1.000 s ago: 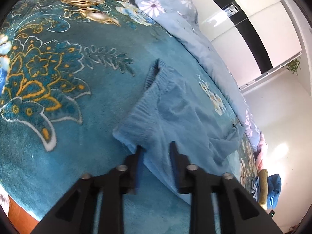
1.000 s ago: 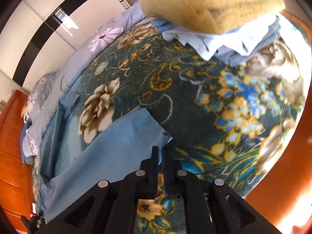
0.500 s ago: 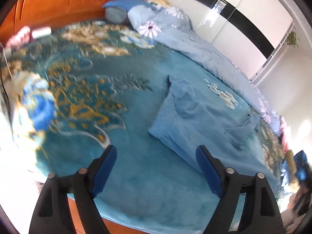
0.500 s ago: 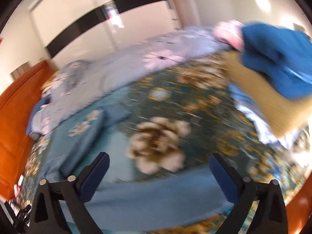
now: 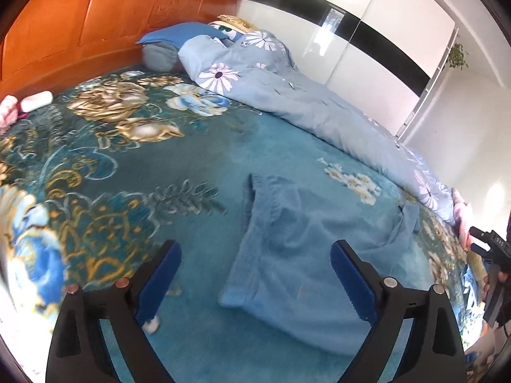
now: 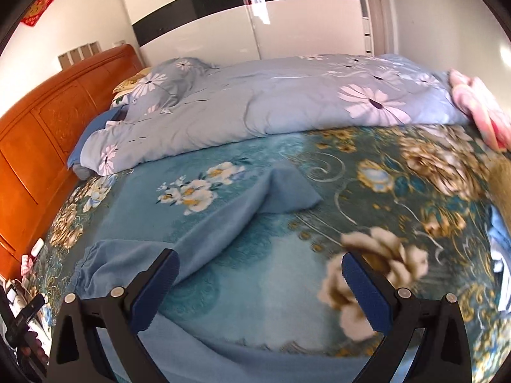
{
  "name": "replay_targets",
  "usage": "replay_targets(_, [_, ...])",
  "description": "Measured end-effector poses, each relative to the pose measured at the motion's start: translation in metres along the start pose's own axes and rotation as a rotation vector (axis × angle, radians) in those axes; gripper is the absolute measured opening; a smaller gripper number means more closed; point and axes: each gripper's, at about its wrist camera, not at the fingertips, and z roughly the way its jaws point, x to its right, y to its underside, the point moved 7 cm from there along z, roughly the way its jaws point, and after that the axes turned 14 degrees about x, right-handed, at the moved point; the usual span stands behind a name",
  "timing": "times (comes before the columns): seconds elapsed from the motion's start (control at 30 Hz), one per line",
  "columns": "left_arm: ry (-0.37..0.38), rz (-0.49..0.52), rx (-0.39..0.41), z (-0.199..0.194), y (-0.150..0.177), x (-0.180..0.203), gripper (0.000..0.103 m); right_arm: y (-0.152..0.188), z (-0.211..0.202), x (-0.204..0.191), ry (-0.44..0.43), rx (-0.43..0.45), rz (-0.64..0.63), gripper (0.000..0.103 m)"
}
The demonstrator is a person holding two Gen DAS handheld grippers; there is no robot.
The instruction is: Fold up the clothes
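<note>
Light blue trousers lie spread on the teal flowered blanket, waistband towards the left wrist view's near side. My left gripper hovers above the waist end. Its jaws are still opening and its blue pads touch nothing. In the right wrist view the trousers show one leg bent up to a folded hem and the other running along the bottom edge. My right gripper stands open above the blanket between the legs and holds nothing. It also shows at the right edge of the left wrist view.
A pale blue daisy-print duvet lies bunched along the far side of the bed. The orange wooden headboard stands beyond the pillows. A pink cloth lies at the foot end, and a white wardrobe with a black band fills the back wall.
Both grippers have let go of the trousers and opened wide. The left one rose and drew back. The right one swung away from the clothes pile towards the middle of the bed.
</note>
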Motion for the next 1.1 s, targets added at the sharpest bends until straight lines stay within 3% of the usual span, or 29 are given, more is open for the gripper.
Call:
replay_targets(0.03, [0.005,-0.008,0.002,0.006,-0.002,0.002,0.102,-0.002,0.004,-0.002,0.002,0.0,-0.003,0.103])
replay_targets(0.2, [0.02,0.001,0.004,0.023,-0.003,0.008,0.103,-0.015,0.024,-0.006,0.021,-0.014,-0.001,0.103])
replay_targets(0.4, [0.004,0.086,0.035,0.033,0.002,0.016,0.103,-0.016,0.072,-0.022,0.001,-0.122,-0.041,0.103])
replay_targets(0.53, [0.003,0.163,-0.008,0.037,0.013,0.026,0.103,-0.013,0.11,-0.035,-0.043,-0.161,0.007,0.103])
replay_targets(0.7, [0.005,0.164,-0.06,0.042,0.024,0.027,0.103,-0.008,0.159,-0.053,-0.057,-0.234,0.067,0.103])
replay_targets(0.87, [0.001,0.158,-0.076,0.045,0.026,0.027,0.103,0.003,0.19,-0.052,0.06,-0.314,0.031,0.1])
replay_targets(0.97, [0.006,0.166,-0.086,0.046,0.028,0.029,0.103,0.011,0.199,-0.04,0.126,-0.351,0.046,0.078])
replay_targets(1.03, [0.007,0.174,-0.094,0.047,0.029,0.031,0.103,0.017,0.2,-0.03,0.148,-0.376,0.095,0.048])
replay_targets(1.1, [0.013,0.18,-0.096,0.047,0.03,0.032,0.103,0.02,0.194,-0.022,0.145,-0.367,0.132,0.033])
